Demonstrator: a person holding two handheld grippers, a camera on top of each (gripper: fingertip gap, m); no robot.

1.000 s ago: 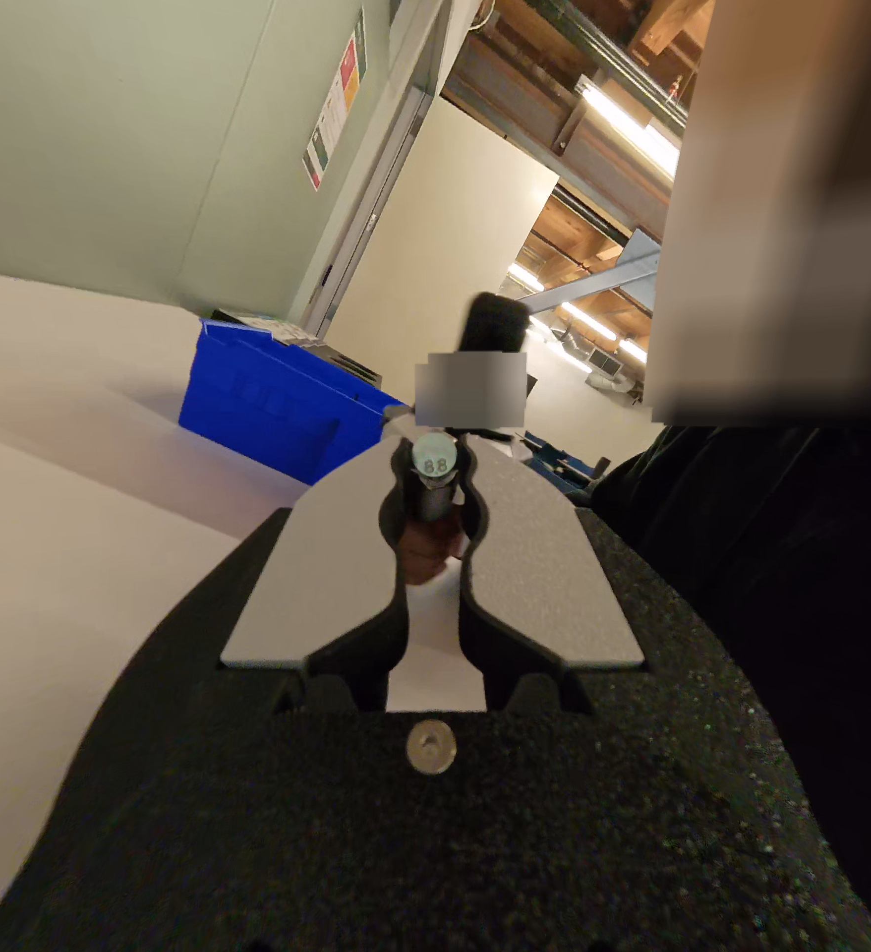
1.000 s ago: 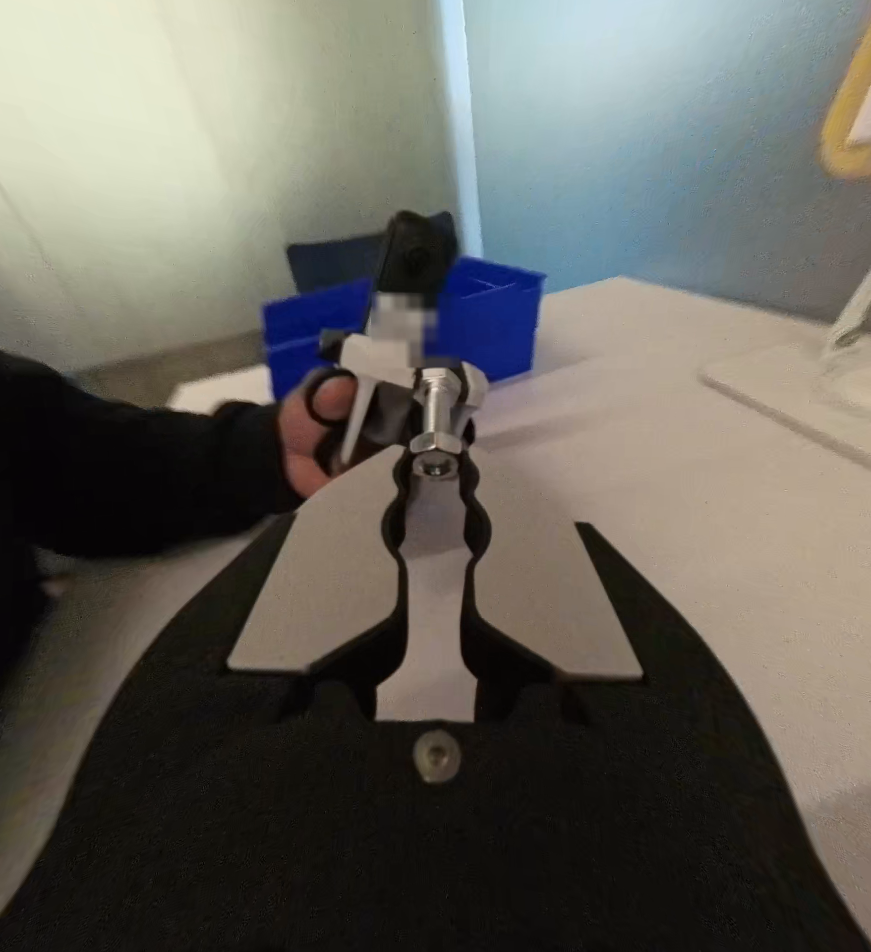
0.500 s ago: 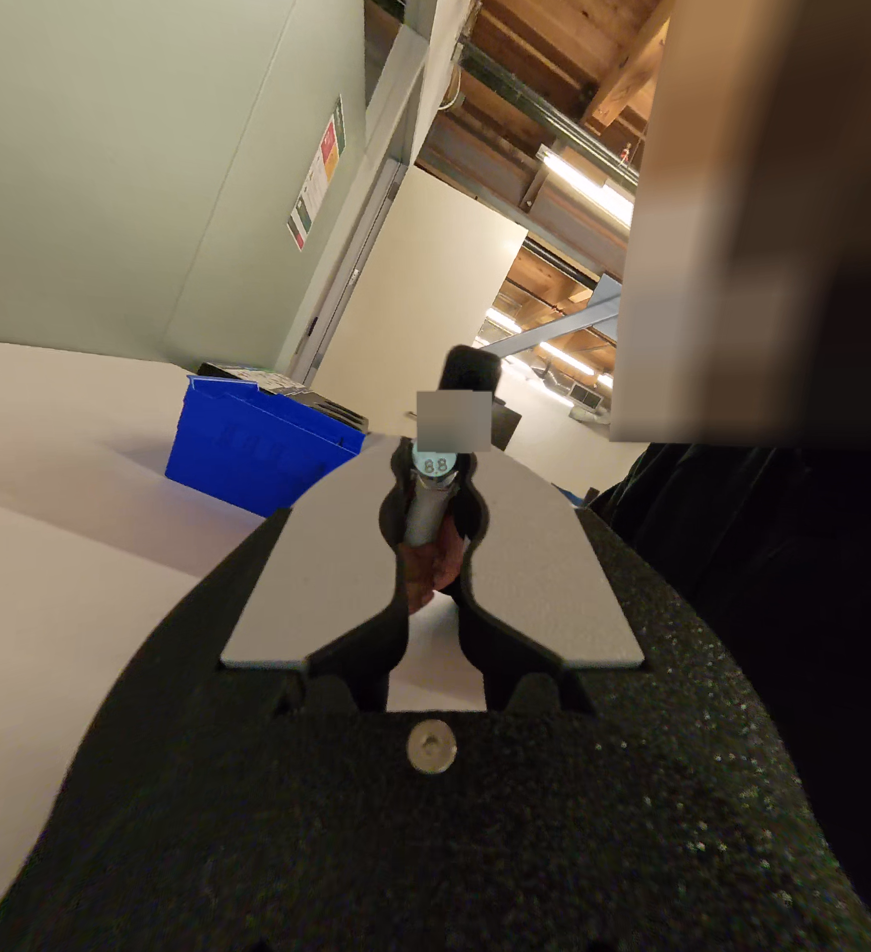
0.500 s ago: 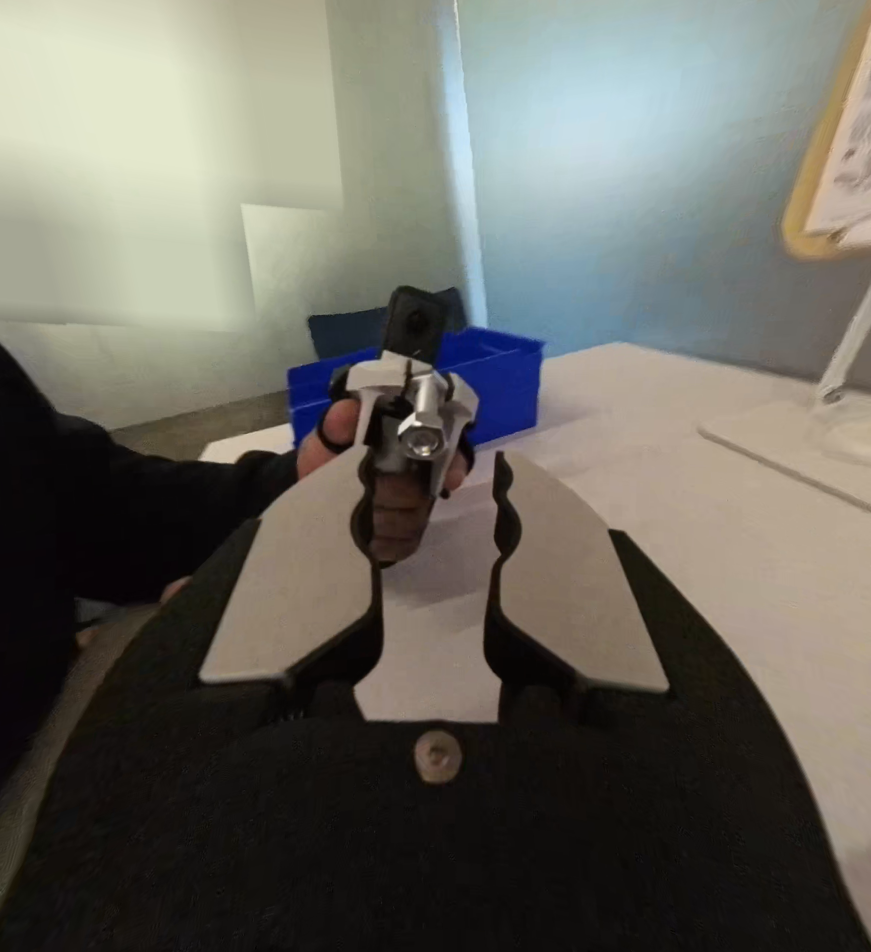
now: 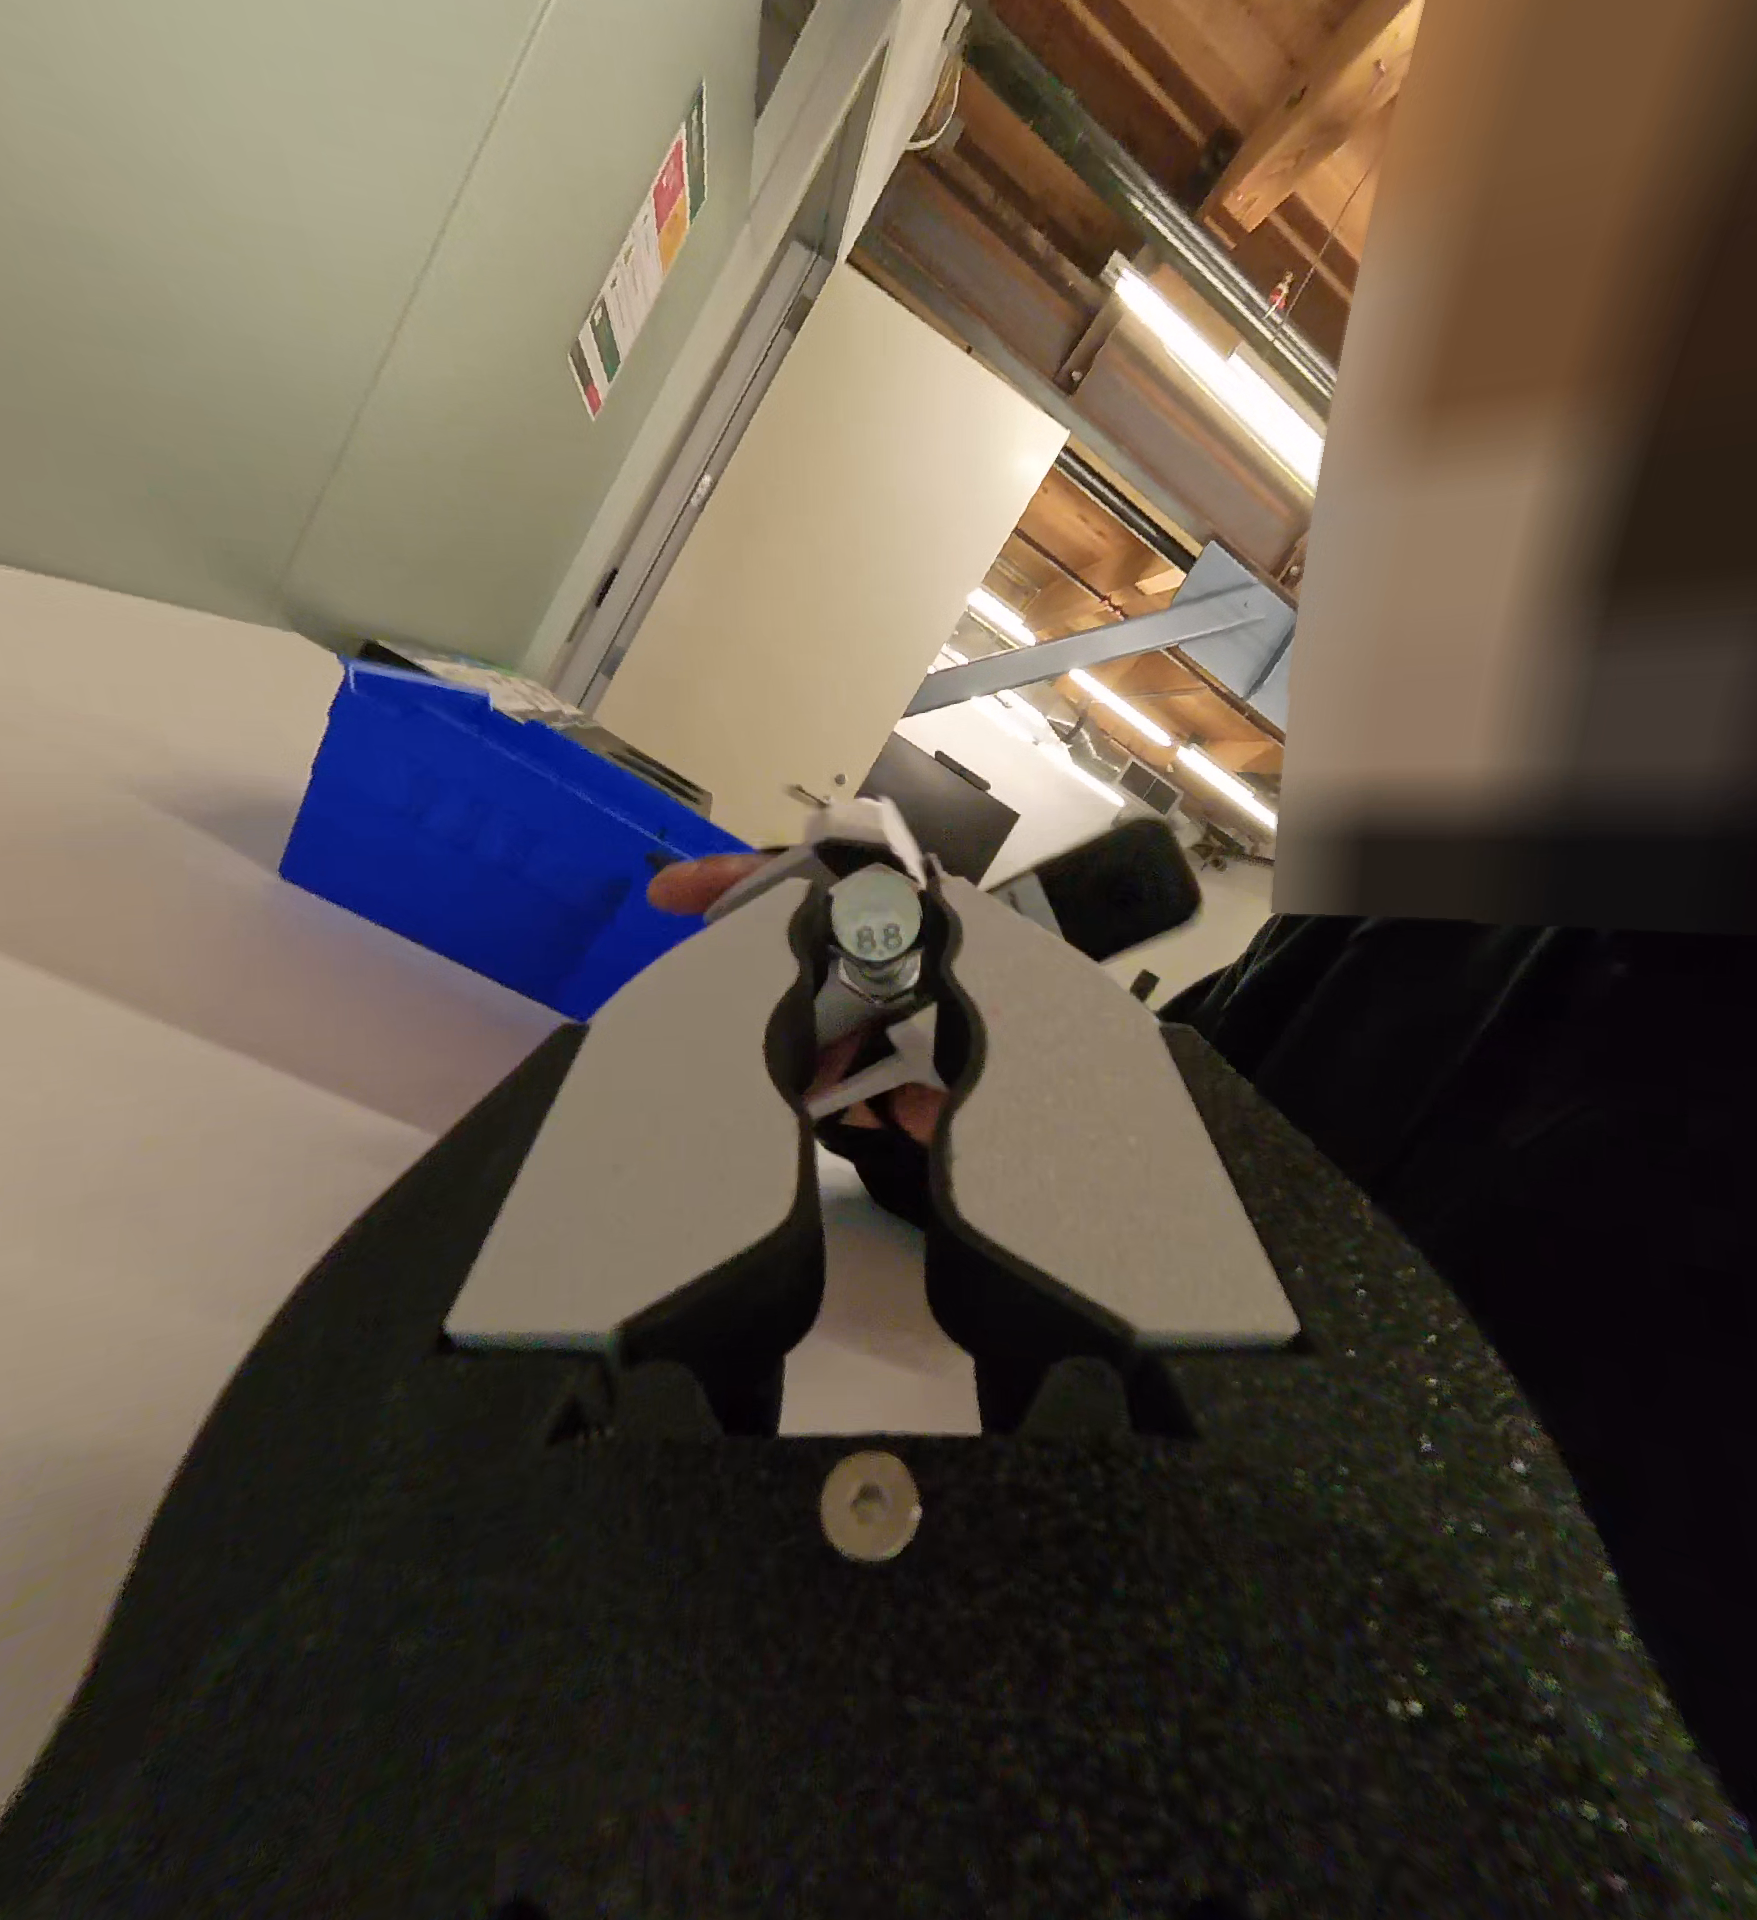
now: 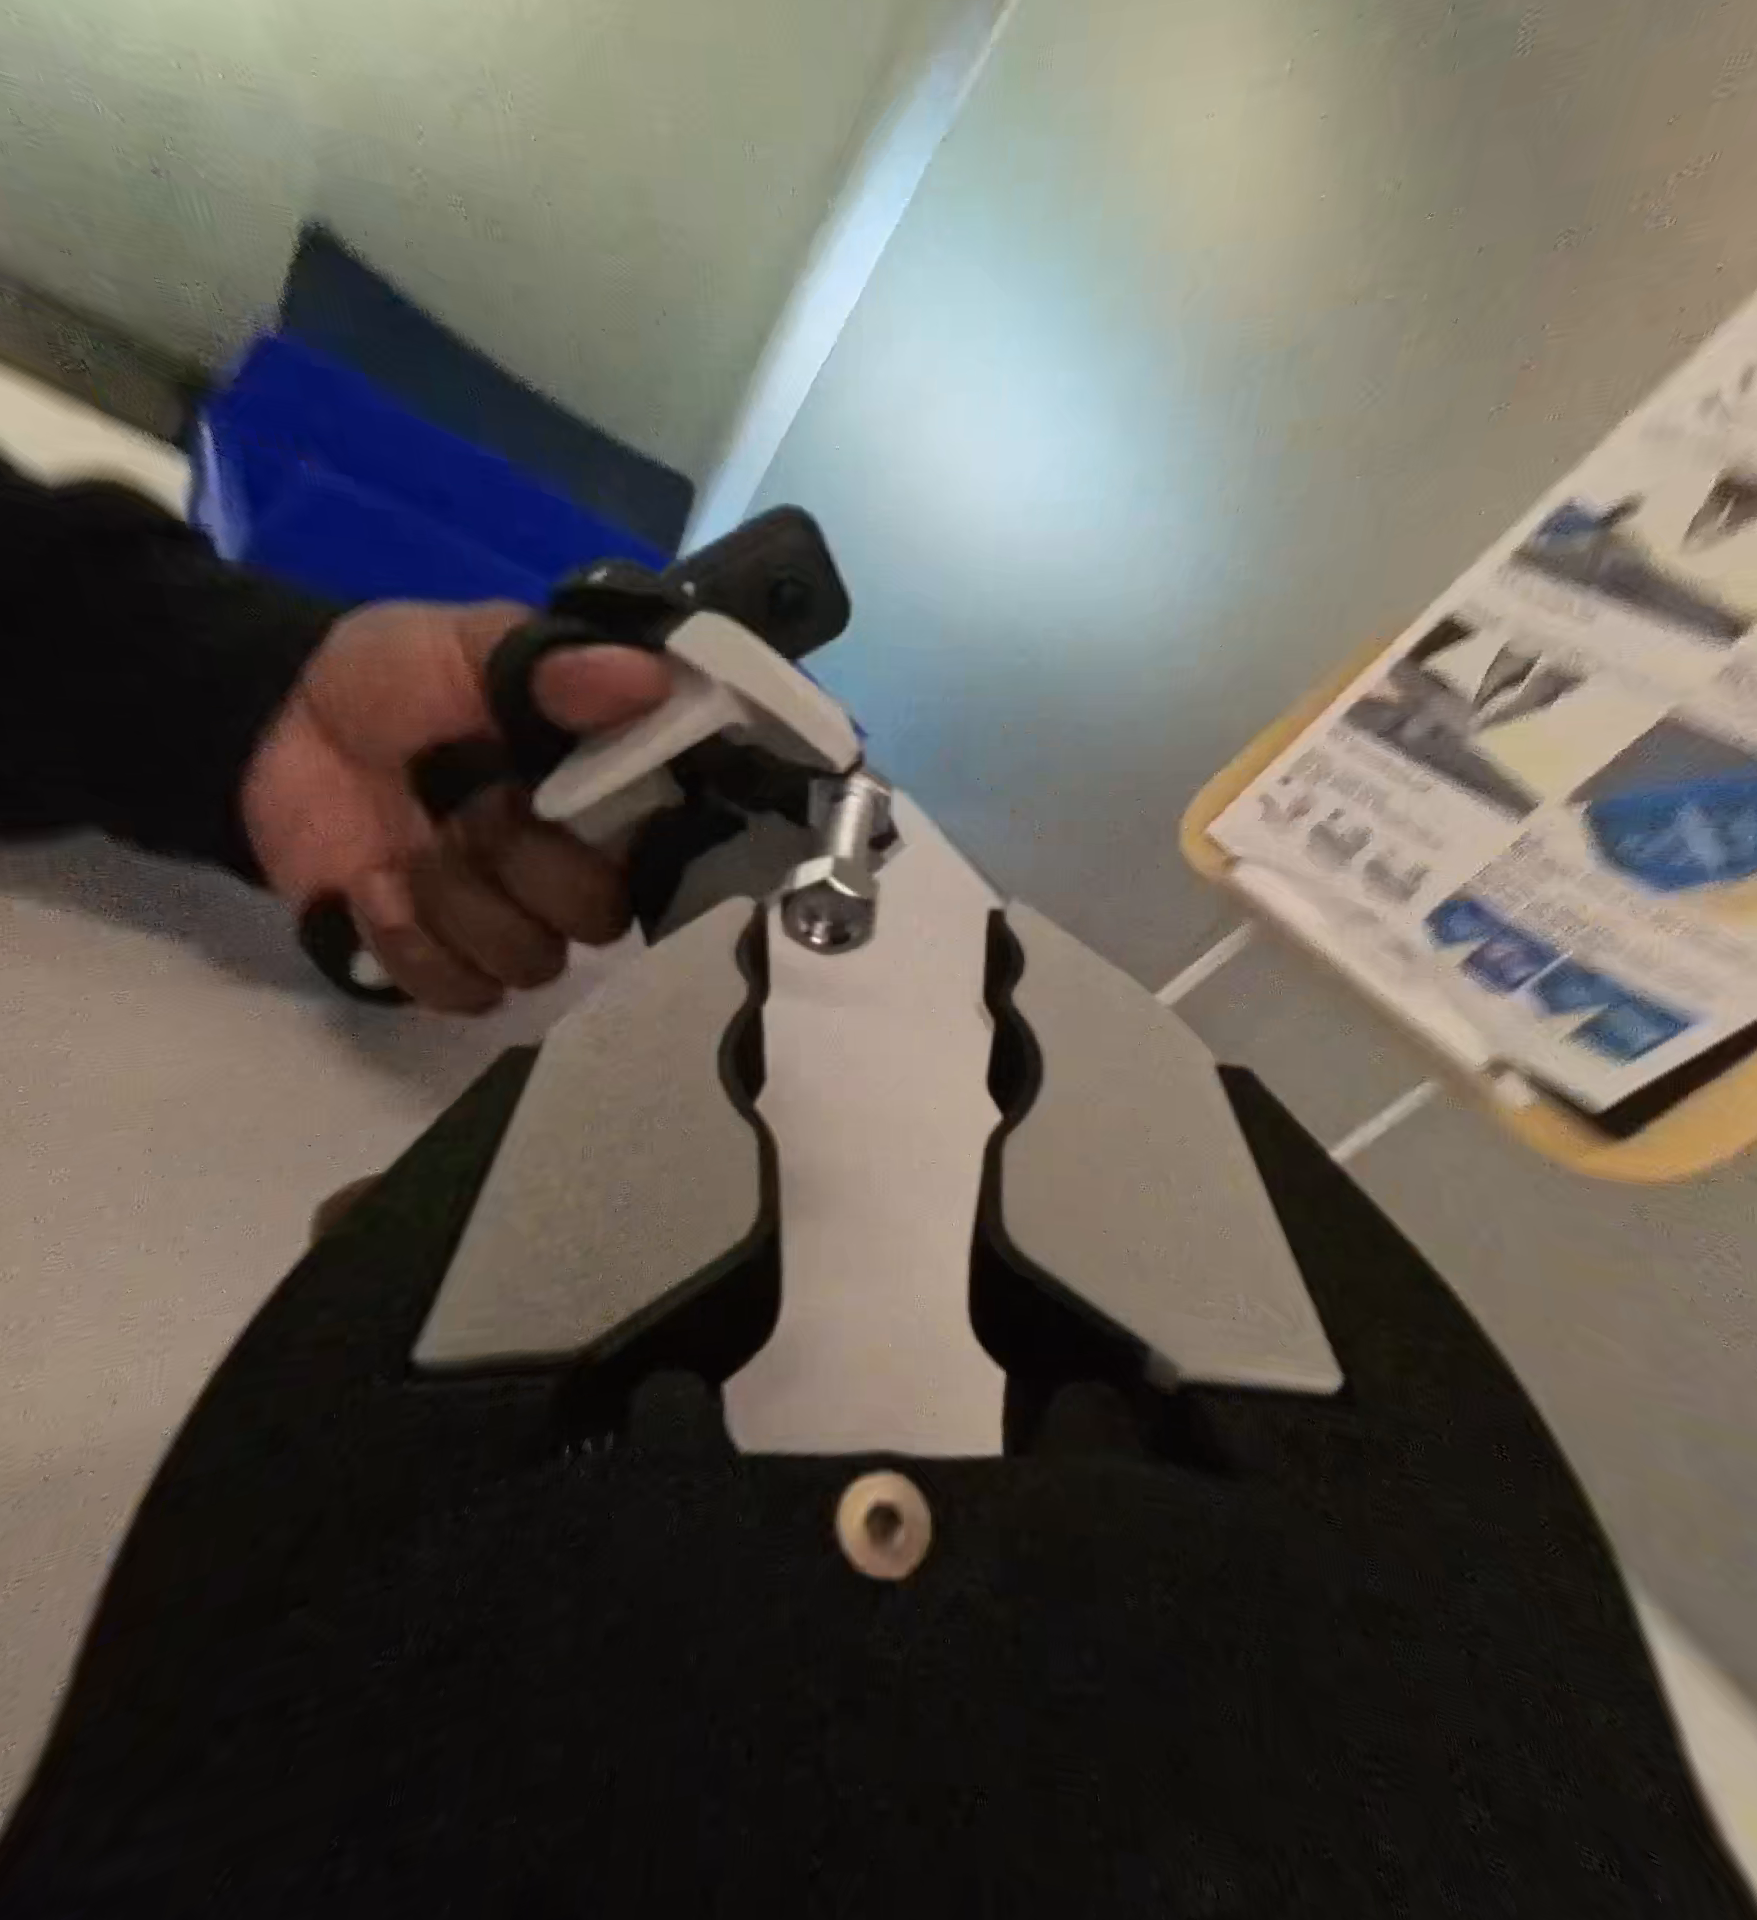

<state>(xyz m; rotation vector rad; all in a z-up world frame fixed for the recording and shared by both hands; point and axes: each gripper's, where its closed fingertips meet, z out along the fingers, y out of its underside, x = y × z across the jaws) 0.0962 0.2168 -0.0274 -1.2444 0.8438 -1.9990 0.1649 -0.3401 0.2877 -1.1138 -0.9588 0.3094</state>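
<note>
Bolt: a silver hex-head bolt [image 5: 876,937] is clamped across its shaft, just behind the head, by the left gripper [image 5: 874,920]; it is held clear of the table [image 5: 126,1091], head toward the left wrist camera.
Left claw: nearly closed, with both pads seen pressed against the bolt.
Nut: a silver nut [image 6: 832,883] is seen seated on the far end of the bolt; the threaded tip shows just past it. How far on it has been turned cannot be told.
Right claw: the right gripper [image 6: 874,925] is spread wide and nothing is gripped. The nut end lies at its mouth, close by the 9 o'clock fingertip, while open space is seen toward the 3 o'clock one. In the left wrist view its pale fingers [image 5: 858,831] are seen at 12 and 6 o'clock of the bolt, straddling it without pinching.
Hand: the left gripper's handle is grasped by a hand [image 6: 406,790] in a dark sleeve, at 9 o'clock in the right wrist view.
Surroundings: a blue bin [image 5: 479,831] is set on the table at 10 o'clock of the left claw, well apart; a stand with printed sheets [image 6: 1580,779] is seen at 2 o'clock of the right claw.
</note>
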